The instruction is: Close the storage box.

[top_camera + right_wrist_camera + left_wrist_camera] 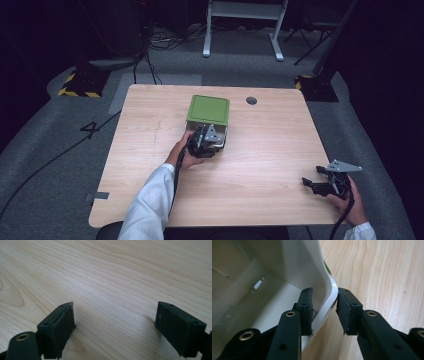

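While the left gripper (pixel 216 136) holds on, the box (pixel 208 111) sits near the far middle of the table (pixel 260 150). It looks green from above. In the left gripper view its inside is white and nothing can be seen in the part that shows. One black jaw is inside the box (pixel 287 272) and the other is outside, and they pinch the white wall at a corner. So the grab looks done. The left hand (pixel 182 154) is just behind the gripper, close to the box.

The right gripper (pixel 312 181) waits far off, by the near right edge of the table. Its jaws are wide apart with only bare wood (pixel 105 277) between them. It holds nothing and touches nothing.

What is left? My guess is that the box must now be pulled, turned or lifted to a new spot, because it is gripped but not yet anywhere new that I can tell. I cannot say if the box is flat on the table or tipped a bit. The right gripper may need to come over and help, since one corner is a small place to hold a box by.
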Motion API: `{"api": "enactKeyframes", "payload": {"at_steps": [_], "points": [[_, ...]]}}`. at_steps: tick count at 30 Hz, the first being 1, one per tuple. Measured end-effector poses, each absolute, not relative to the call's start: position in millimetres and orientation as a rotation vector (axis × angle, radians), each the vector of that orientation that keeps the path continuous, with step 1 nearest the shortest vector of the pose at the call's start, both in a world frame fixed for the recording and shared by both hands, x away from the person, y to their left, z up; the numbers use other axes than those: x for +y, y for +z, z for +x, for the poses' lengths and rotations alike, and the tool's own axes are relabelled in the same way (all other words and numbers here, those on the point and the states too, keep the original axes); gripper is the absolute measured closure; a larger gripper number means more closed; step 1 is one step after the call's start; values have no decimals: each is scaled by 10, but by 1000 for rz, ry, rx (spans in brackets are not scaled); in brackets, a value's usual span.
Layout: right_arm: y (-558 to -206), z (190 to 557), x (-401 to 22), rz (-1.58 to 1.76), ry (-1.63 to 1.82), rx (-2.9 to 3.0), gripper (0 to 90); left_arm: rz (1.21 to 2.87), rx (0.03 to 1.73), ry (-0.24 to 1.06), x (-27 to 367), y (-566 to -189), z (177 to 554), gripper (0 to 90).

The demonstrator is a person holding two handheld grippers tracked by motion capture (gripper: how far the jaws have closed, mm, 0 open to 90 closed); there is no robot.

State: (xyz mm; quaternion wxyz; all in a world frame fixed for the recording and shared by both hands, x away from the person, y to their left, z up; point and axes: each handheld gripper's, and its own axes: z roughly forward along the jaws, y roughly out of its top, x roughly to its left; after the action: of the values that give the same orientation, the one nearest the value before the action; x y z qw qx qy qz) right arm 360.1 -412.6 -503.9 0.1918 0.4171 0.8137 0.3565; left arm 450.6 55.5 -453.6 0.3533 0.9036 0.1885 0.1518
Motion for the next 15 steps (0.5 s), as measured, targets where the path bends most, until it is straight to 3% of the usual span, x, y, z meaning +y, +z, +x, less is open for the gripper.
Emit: {"api": "enactKeyframes", "payload": {"at_steps": [15], "points": [[-5038, 3600, -4125, 1171, 1001, 2285, 158, 2317, 547, 416, 590, -4538, 4567, 626]]}}
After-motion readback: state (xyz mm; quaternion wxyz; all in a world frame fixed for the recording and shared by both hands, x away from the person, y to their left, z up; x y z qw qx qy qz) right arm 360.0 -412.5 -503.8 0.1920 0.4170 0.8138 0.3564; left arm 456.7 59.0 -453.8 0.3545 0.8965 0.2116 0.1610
